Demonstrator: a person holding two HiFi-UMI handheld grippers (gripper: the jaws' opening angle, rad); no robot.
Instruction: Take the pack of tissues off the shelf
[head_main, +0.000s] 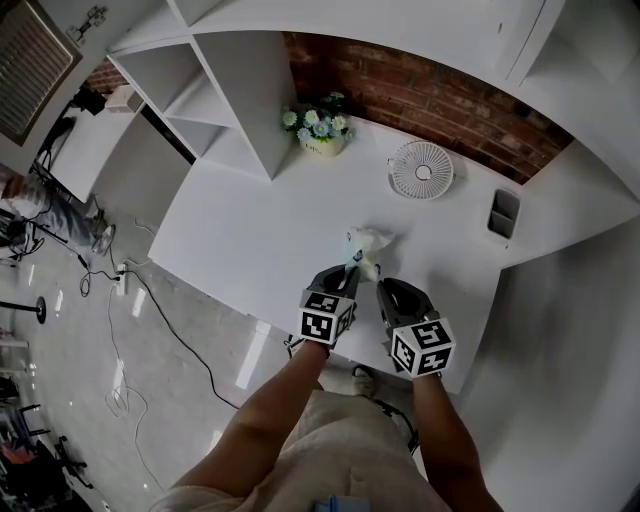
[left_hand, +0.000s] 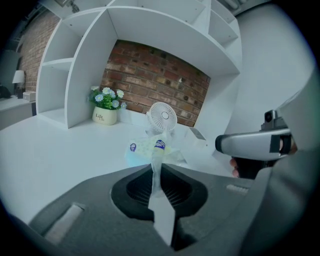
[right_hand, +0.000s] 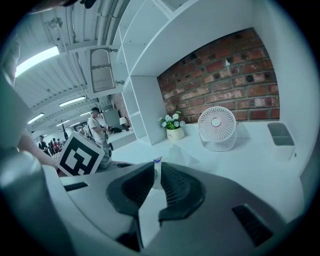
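Both clamped on film of the tissue pack (head_main: 366, 243), left hand-held gripper (head_main: 349, 270) and right hand-held gripper (head_main: 379, 282) sit abreast at frame centre, pack just ahead over the counter (head_main: 250, 235).

A red brick wall (head_main: 430, 95) stands behind a white table (head_main: 250, 240). White shelves (head_main: 240, 100) rise beside it. The floor (head_main: 170, 400) shines. Long lights (right_hand: 35, 60) glow overhead.
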